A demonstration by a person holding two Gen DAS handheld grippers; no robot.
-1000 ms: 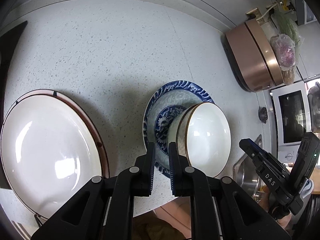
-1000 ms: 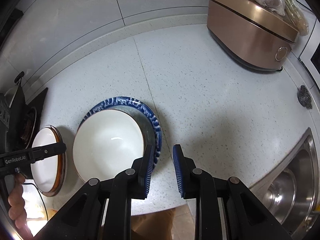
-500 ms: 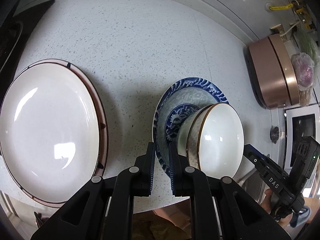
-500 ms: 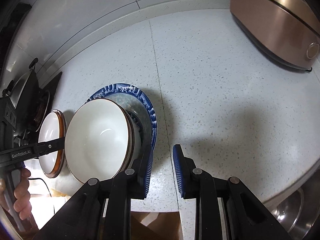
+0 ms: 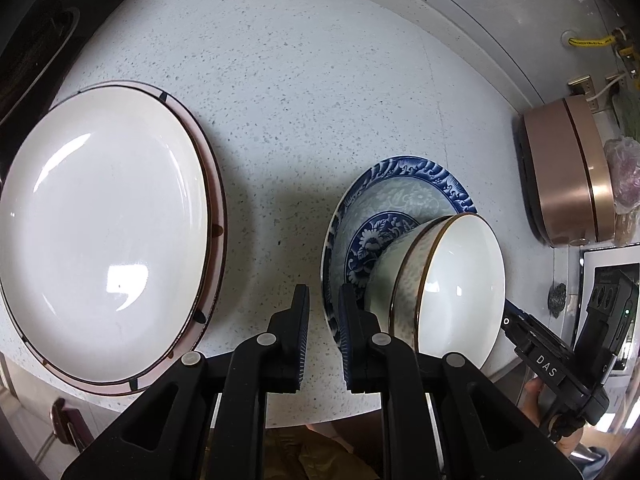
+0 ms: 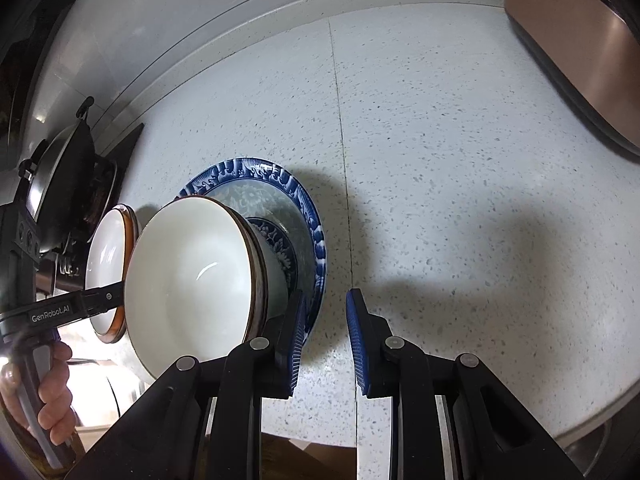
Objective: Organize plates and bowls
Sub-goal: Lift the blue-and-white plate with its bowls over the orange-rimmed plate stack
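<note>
Both jaws, slightly parted and empty, have sunk toward the blue plate [image 5: 408, 196] just ahead, under the bowl [image 5: 460, 280], likely to grip its rim

White bowl [image 5: 452, 280] sits in blue-patterned plate [image 5: 404, 196], centre-right; large white plate [image 5: 100, 232] left, apart; left gripper [image 5: 323, 300] jaws narrowly parted, empty.

bright, even daylight fills both views, and focus is sharp across the middle. the large white plate [image 5: 100, 232] carries white window glare, and the white bowl [image 6: 188, 280] shows a small curved highlight. soft dark shadows fall on the speckled worktop [image 6: 440, 160] to the right of the blue patterned plate [image 6: 308, 216]. strong fisheye bending curves the wall seams, and the corners fade to black vignette.
</note>
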